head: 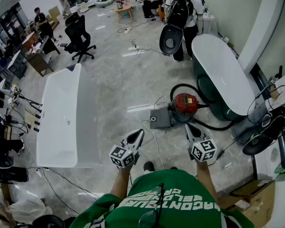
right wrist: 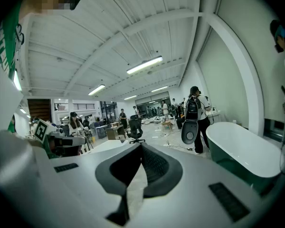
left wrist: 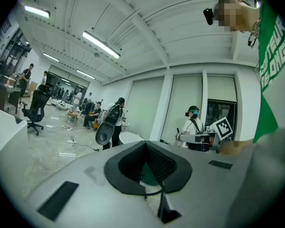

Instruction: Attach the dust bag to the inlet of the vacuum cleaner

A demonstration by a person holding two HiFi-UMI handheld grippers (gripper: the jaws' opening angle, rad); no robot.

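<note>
One round red vacuum cleaner (head: 185, 104) has one flat grey dust bag (head: 160, 118) just left of it. Short of it hover two empty, closed tongs: left tongs (head: 139, 133), right tongs (head: 190, 127).

White bathtub (head: 57, 127), black office chair (head: 78, 32)

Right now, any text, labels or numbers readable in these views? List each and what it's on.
Green shirt: two rows of white letters, upside down and warped; not reliably readable.
Same shirt in the left gripper view: sideways letters, cut off; no whole word.
Left gripper and right gripper: square markers only, no letters.
Red vacuum cleaner: any label too small to read.
</note>
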